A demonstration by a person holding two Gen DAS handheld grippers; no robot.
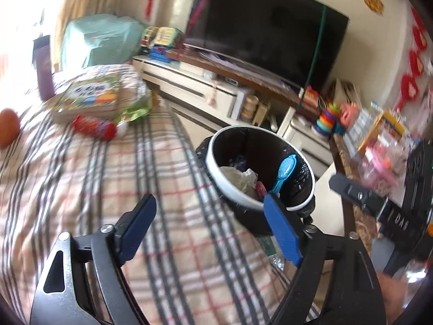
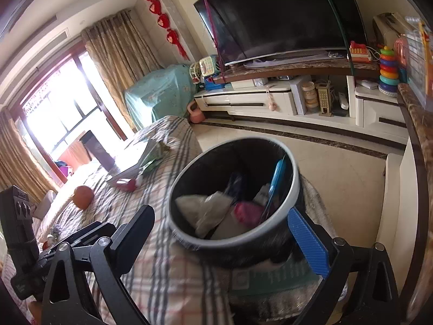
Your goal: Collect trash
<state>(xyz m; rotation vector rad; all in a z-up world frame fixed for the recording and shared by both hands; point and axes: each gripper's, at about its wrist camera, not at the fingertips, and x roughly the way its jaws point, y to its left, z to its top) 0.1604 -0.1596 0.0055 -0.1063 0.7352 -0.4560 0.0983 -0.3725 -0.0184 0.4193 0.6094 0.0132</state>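
Observation:
A round trash bin point(image 1: 232, 189) with a white rim and a black liner stands beside the plaid-covered surface point(image 1: 108, 189). Inside lie crumpled paper point(image 1: 238, 176), a blue plastic spoon point(image 1: 284, 170) and something pink. My left gripper point(image 1: 209, 203) is open and empty, its right finger in front of the bin's near rim. In the right wrist view, my right gripper point(image 2: 220, 214) is open and empty just before the bin point(image 2: 293, 189), and the spoon point(image 2: 276, 184) leans inside. A red wrapper point(image 1: 93, 128) and a green wrapper point(image 1: 135, 111) lie on the plaid cloth.
An orange ball point(image 1: 8, 130) and a picture box point(image 1: 89, 97) also sit on the plaid cloth. Beyond are a TV point(image 1: 265, 32) on a white cabinet point(image 1: 189, 84), stacked toys point(image 1: 327, 119) and a marble counter edge point(image 2: 416, 135). Tiled floor point(image 2: 338, 168) lies right of the bin.

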